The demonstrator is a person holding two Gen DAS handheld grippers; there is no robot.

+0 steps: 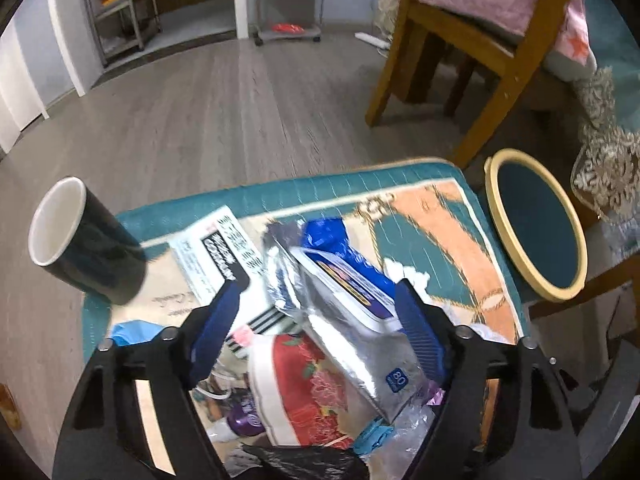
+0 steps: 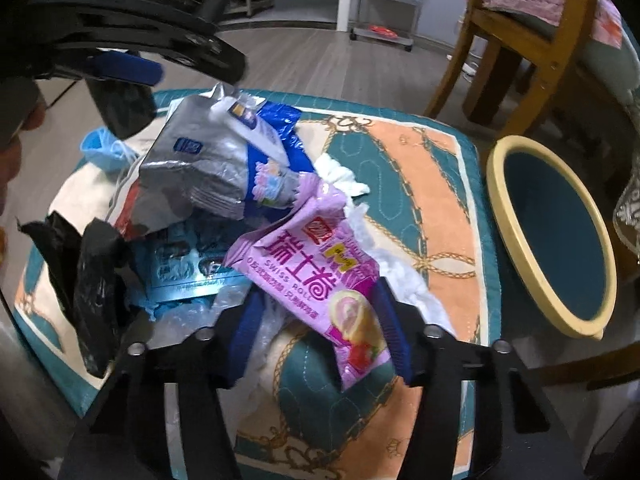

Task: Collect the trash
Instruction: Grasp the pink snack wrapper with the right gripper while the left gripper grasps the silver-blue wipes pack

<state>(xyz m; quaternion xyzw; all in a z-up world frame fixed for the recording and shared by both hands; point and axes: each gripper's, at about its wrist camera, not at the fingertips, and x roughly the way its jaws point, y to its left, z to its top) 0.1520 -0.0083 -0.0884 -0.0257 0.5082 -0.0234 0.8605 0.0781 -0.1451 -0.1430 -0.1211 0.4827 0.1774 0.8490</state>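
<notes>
The pink wrapper (image 2: 320, 276) lies in the trash heap near the middle of the quilted worktop (image 2: 440, 184), its long axis running from between the right tongs (image 2: 320, 336) up and away toward the silver pouch (image 2: 192, 172). Its near end sits between the blue pads (image 2: 394, 332); they flank it closely, but I cannot tell whether they press it. The left tongs (image 1: 316, 320) straddle the silver pouch (image 1: 340, 352) likewise, contact unclear. Beyond the worktop's right edge stands the yellow-rimmed bin (image 2: 496, 208), nearer the right hand, so the wrapper must travel rightward.
</notes>
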